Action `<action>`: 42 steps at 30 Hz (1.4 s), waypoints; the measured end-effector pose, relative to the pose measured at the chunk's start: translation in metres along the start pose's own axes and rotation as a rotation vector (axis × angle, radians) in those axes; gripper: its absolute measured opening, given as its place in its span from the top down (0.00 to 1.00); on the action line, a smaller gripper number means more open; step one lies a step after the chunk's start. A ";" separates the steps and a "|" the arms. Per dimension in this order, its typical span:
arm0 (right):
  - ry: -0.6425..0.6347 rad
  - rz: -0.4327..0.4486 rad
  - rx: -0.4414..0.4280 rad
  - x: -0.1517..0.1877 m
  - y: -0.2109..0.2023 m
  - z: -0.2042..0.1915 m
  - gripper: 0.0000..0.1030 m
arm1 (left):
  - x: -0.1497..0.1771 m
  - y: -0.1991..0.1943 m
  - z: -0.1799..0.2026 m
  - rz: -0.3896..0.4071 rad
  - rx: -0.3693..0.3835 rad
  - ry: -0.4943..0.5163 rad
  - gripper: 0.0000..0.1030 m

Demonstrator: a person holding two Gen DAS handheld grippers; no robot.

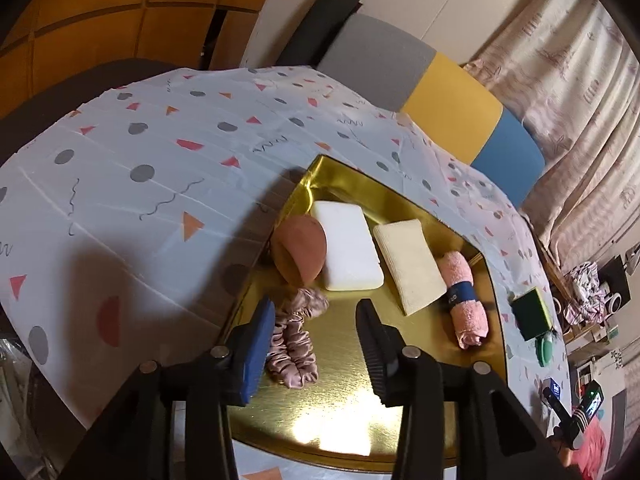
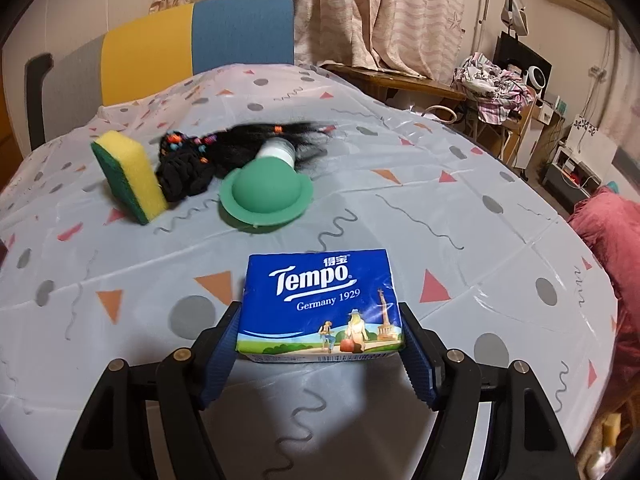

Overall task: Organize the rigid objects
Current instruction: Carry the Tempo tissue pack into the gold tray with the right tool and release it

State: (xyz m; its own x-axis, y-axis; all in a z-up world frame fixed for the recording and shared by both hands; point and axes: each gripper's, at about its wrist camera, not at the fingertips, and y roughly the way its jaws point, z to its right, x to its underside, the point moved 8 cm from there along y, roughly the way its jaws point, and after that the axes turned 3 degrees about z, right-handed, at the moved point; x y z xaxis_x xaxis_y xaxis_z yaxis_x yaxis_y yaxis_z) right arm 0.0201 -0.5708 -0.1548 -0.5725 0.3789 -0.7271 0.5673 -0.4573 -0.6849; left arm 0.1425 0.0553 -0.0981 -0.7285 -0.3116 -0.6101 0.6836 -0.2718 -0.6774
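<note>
Your left gripper point(image 1: 316, 344) stood spread over the gold tray point(image 1: 420, 204), five items in; your right gripper point(image 2: 320, 344) pinched the tissue pack point(image 2: 320, 304), seemingly; sponge point(image 2: 128, 176) and green dome point(image 2: 266, 196) waited beyond.

Probably a lived-in home: patterned curtains point(image 2: 400, 12), laundry pile point(image 2: 494, 86), cluttered shelves point(image 2: 568, 160).

From my left wrist camera, my gripper's arms hide the gold tray's point(image 1: 400, 208) near edge at the bottom of the frame. The small blue thing point(image 1: 555, 387) at lower right is too tiny to identify. My right view hides the tissue pack's point(image 2: 324, 304) underside.
</note>
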 end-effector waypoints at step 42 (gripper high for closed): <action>-0.556 -0.207 -0.741 0.078 -0.166 -0.489 0.27 | 0.008 -0.036 -0.022 0.071 0.016 0.019 0.58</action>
State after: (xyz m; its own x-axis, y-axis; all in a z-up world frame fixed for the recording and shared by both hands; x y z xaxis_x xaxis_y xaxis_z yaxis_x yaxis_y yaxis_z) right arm 0.1708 -0.0722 -0.1212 -0.7950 -0.1296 -0.5925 0.5452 0.2754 -0.7918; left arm 0.1115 0.0822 -0.0875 -0.6790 -0.3136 -0.6638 0.7338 -0.2640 -0.6259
